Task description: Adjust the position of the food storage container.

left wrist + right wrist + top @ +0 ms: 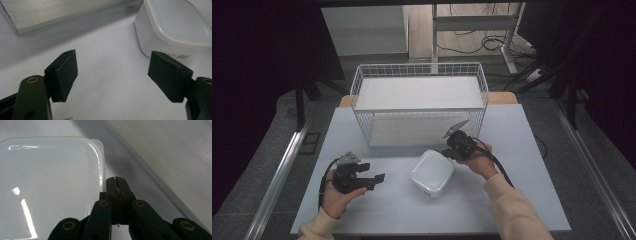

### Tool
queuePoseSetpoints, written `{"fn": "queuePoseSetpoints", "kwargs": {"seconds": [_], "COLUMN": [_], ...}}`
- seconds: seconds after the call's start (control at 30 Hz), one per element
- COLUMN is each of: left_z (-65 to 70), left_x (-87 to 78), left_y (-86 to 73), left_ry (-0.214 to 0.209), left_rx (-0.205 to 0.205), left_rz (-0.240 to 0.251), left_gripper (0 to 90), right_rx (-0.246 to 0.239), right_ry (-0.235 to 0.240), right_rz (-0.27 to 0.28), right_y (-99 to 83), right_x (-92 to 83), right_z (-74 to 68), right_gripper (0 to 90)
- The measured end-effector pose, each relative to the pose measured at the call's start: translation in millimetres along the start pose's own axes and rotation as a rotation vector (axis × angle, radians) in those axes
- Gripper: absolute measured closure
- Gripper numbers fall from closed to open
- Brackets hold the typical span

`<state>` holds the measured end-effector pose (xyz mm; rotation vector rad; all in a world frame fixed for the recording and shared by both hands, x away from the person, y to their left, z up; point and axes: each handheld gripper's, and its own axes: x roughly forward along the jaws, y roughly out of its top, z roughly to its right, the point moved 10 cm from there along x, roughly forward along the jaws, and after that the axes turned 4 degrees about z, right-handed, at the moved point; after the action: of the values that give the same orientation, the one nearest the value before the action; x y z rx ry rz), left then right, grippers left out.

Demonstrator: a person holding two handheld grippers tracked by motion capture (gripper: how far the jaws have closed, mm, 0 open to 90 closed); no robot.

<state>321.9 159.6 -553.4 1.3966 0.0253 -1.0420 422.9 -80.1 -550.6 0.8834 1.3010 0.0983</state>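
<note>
**Two hand-held grippers flank a lidded white container**

A white plastic container (432,173) with a translucent lid sits on the pale tabletop (512,200), a little toward 6 o'clock of the tabletop's middle. Beyond it, toward 12 o'clock, stands a white wire basket (419,102), near the container but apart from it.

The left hand-held gripper (377,181) is at the container's 9 o'clock, near it but not touching, held in the person's left hand (337,197). Its jaws stand wide apart with nothing between them; in the left gripper view (112,75) the container (175,27) lies beyond the right-hand jaw, and bare tabletop shows through the gap.

The right hand-held gripper (451,150) is at the container's 2 o'clock, just beside its rim, held in the right hand (479,162). In the right gripper view (116,185) its jaws are pressed together on nothing, their tips close to the lid's edge (100,165); whether they touch the lid cannot be told.
</note>
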Motion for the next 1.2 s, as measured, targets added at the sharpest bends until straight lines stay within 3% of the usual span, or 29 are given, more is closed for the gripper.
{"fn": "queuePoseSetpoints", "kwargs": {"seconds": [0.5, 0.7, 0.77, 1.0, 1.03, 1.07, 1.13, 1.2], "left_z": [-4.1, -4.2, -4.6, -4.9, -4.4, -4.4, -2.6, -1.9], "left_x": [-1.2, -1.6, -1.8, -2.5, -2.4, -2.4, -2.5, -1.4], "left_y": [0.2, 0.1, 0.3, 0.6, 0.4, 0.4, 0.8, 0.9], "left_ry": [0.006, 0.006, 0.007, 0.001, 0.001, 0.001, -0.002, -0.003], "left_rx": [-0.009, -0.009, -0.009, -0.016, -0.014, -0.014, -0.012, -0.01], "left_rz": [0.005, 0.005, 0.006, 0.007, 0.004, 0.004, 0.005, 0.003], "left_gripper": [23.2, 23.2, 23.3, 23.5, 23.4, 23.5, 23.5, 23.5], "right_rx": [-0.101, -0.097, -0.094, -0.007, 0.033, 0.033, 0.113, 0.167], "right_ry": [0.086, 0.097, 0.067, 0.018, 0.004, 0.004, -0.011, -0.016], "right_rz": [-0.003, 0.0, 0.008, 0.11, 0.144, 0.144, 0.202, 0.239], "right_y": [18.7, 19.3, 19.8, 14.8, 6.1, 6.1, -11.9, -24.7], "right_x": [18.3, 19.2, 15.8, -19.0, -32.1, -32.1, -50.3, -60.9], "right_z": [-45.4, -46.7, -42.8, -29.1, -25.3, -25.3, -20.9, -19.1], "right_gripper": [89.7, 89.6, 89.6, 89.6, 89.5, 89.5, 89.0, 82.8]}}
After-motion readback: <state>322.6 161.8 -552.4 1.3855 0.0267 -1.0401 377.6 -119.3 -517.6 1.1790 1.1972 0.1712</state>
